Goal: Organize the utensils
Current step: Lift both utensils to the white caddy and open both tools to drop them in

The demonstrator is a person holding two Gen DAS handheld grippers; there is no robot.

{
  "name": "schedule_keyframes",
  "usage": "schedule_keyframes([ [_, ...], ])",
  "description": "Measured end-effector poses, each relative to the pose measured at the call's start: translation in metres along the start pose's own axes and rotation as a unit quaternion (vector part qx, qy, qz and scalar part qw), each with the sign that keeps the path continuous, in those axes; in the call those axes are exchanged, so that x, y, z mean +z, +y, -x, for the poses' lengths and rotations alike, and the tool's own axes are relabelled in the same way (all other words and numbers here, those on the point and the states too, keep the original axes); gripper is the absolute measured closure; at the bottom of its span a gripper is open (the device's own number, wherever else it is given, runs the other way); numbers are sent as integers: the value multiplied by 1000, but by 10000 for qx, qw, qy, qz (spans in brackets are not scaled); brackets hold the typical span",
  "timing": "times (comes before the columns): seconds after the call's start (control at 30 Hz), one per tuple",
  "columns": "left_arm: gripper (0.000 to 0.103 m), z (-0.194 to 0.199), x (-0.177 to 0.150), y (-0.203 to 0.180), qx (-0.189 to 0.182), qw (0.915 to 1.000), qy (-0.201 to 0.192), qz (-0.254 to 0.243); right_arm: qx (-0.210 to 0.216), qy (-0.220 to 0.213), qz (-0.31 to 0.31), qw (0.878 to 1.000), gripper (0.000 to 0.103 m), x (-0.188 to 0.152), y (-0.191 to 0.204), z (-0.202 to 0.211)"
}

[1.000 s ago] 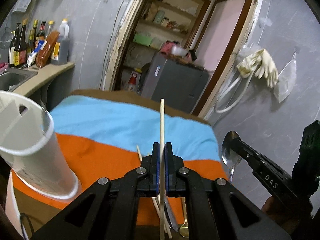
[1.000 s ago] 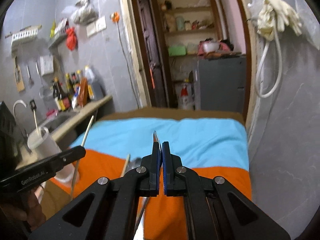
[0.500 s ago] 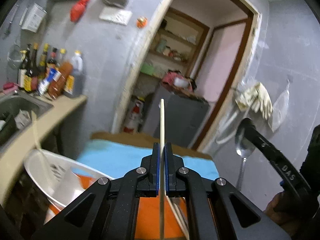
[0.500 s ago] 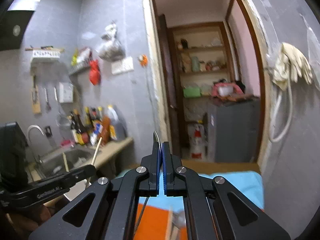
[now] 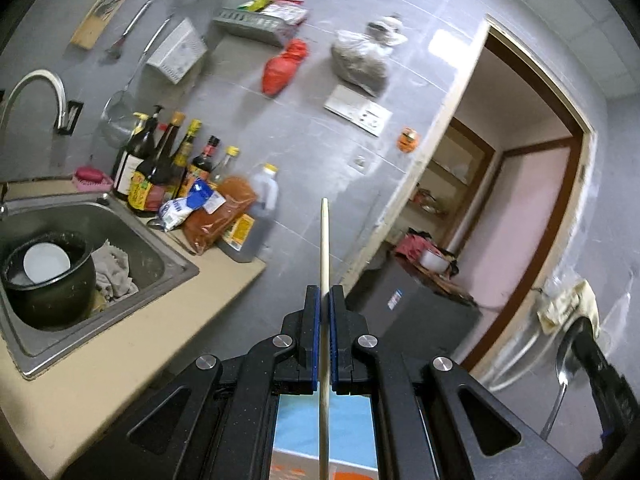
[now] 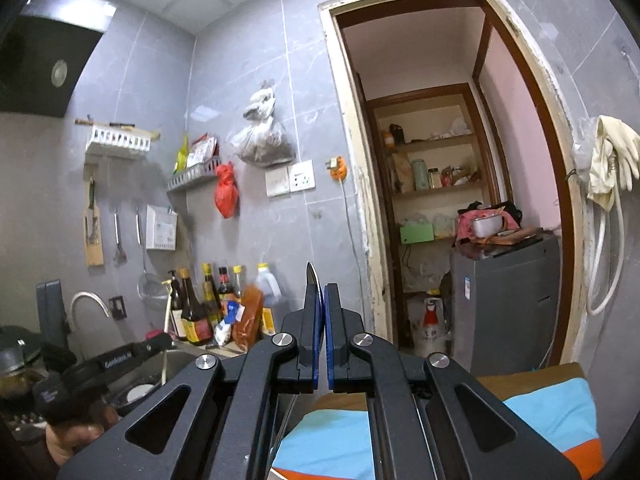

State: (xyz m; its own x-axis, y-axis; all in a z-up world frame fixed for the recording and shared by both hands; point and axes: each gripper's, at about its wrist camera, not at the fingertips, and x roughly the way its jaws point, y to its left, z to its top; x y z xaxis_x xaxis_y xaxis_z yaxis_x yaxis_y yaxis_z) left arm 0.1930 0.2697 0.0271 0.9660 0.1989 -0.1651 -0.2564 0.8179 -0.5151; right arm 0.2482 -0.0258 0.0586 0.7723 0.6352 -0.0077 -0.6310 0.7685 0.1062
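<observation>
The left hand-held gripper (image 5: 324, 300) is clamped on a pale chopstick (image 5: 325, 248) that stands upright above the blue and orange cloth (image 5: 344, 432), right of the sink (image 5: 132, 236), while the right hand-held gripper (image 6: 323, 300) pinches a metal spoon (image 6: 311, 280) edge-on before the doorway.

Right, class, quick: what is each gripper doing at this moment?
Left gripper: shut on a chopstick.
Right gripper: shut on a metal spoon.
</observation>
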Motion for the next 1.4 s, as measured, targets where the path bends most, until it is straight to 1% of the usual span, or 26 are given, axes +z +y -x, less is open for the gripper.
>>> schedule_keyframes([
  [0.13, 101, -4, -10, 11, -2, 10000, -21, 44, -6, 38, 107, 9999, 102, -19, 7, -12],
  [0.27, 101, 1, -25, 7, 30, 9998, -77, -166, 43, 110, 106, 9999, 102, -37, 7, -19],
  [0.4, 101, 3, -41, -1, 66, 9986, -127, -505, 55, 174, 167, 9997, 102, -49, 10, -22],
  [0.5, 101, 5, -51, -3, 73, 9981, -109, -597, 70, 225, 252, 9994, 102, -56, 14, -24],
  [0.63, 101, 6, -58, -4, 31, 9976, 62, -691, 167, 328, 401, 9985, 101, -65, 18, -23],
  [0.7, 101, 9, -60, -4, -21, 9973, 183, -714, 241, 448, 452, 9977, 101, -68, 19, -21],
  [0.8, 100, 9, -60, -5, -101, 9964, 429, -728, 315, 622, 418, 9967, 100, -70, 17, -19],
  [0.9, 99, 13, -60, -8, -137, 9957, 576, -716, 360, 723, 374, 9960, 98, -69, 16, -15],
  [0.93, 96, 15, -60, -10, -156, 9953, 631, -719, 368, 739, 361, 9959, 97, -68, 16, -14],
  [0.97, 90, 16, -60, -12, -166, 9951, 666, -714, 390, 763, 336, 9958, 96, -66, 15, -12],
  [1.0, 86, 19, -59, -14, -184, 9949, 695, -706, 399, 783, 309, 9956, 96, -66, 14, -11],
  [1.03, 79, 21, -58, -17, -218, 9948, 710, -697, 418, 815, 252, 9955, 95, -63, 13, -9],
  [1.07, 76, 24, -57, -21, -252, 9947, 713, -696, 420, 827, 219, 9955, 92, -61, 11, -7],
  [1.13, 74, 29, -56, -32, -316, 9937, 755, -771, 414, 830, 131, 9956, 86, -55, 7, -1],
  [1.2, 70, 32, -55, -44, -345, 9927, 793, -842, 369, 829, 58, 9959, 84, -48, 1, 5],
  [1.23, 66, 34, -54, -50, -360, 9923, 810, -869, 350, 835, 30, 9959, 81, -46, -2, 7],
  [1.27, 61, 37, -54, -58, -378, 9920, 806, -893, 304, 852, -13, 9959, 76, -42, -7, 11],
  [1.3, 58, 39, -53, -65, -410, 9918, 789, -916, 247, 862, -56, 9960, 72, -39, -13, 15],
  [1.37, 48, 42, -52, -78, -423, 9913, 779, -969, 135, 846, -132, 9962, 54, -33, -25, 25],
  [1.4, 45, 44, -53, -84, -419, 9912, 770, -996, 89, 832, -162, 9964, 51, -30, -31, 29],
])
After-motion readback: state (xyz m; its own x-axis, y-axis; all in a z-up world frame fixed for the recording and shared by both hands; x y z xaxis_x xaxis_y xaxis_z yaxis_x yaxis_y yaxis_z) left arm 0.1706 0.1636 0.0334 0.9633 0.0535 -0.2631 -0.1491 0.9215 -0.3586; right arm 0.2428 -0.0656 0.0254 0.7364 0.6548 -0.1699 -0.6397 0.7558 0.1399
